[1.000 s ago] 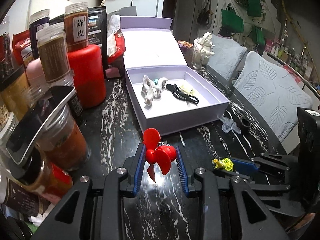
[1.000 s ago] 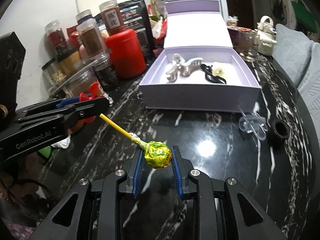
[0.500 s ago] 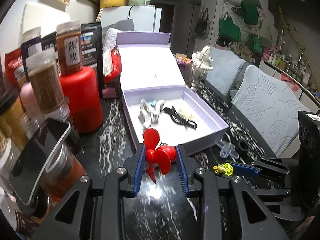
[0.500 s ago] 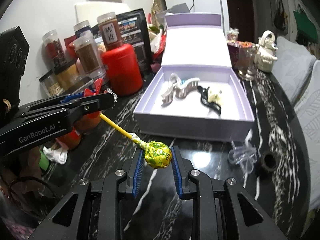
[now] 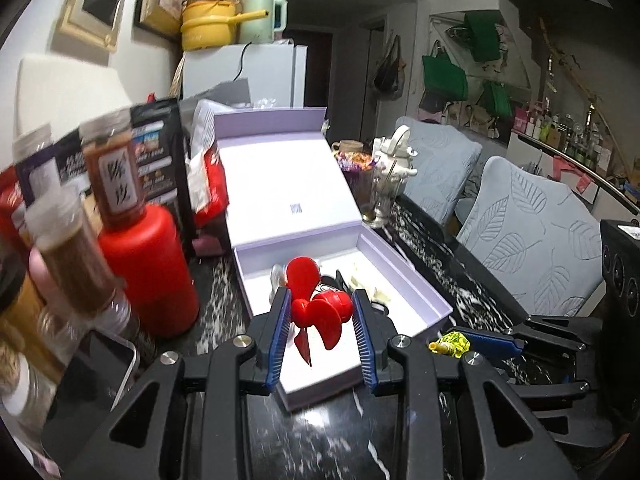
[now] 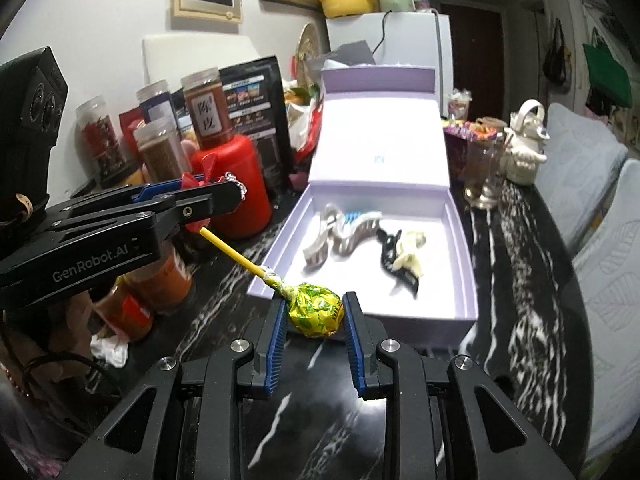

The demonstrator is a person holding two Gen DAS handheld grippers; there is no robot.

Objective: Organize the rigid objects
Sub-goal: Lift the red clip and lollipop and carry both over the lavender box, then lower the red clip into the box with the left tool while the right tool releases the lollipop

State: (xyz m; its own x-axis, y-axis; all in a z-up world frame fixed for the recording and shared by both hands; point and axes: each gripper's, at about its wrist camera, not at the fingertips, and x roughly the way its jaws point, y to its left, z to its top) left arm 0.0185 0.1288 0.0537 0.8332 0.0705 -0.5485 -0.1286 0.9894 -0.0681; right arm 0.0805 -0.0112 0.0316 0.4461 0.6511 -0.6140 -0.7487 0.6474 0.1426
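My left gripper (image 5: 319,312) is shut on a red propeller-shaped toy (image 5: 316,308) and holds it above the near edge of the open lilac box (image 5: 424,300). My right gripper (image 6: 314,312) is shut on a lollipop in a yellow-green wrapper (image 6: 316,310) with a yellow stick, held just in front of the lilac box (image 6: 360,322). Inside the box lie a grey hair claw (image 6: 344,232) and a black clip with a cream piece (image 6: 400,252). The left gripper (image 6: 224,196) shows at the left of the right wrist view; the right gripper's lollipop (image 5: 450,342) shows in the left wrist view.
Spice jars (image 5: 114,176), a red canister (image 5: 150,268) and snack bags crowd the left of the black marble table (image 5: 320,440). A phone (image 5: 100,368) leans at the near left. A glass and a white teapot (image 6: 524,148) stand right of the box. Grey chairs (image 5: 532,240) line the right.
Both grippers have risen and moved forward toward the box with their objects still held. The left gripper now hangs over the box's near edge.
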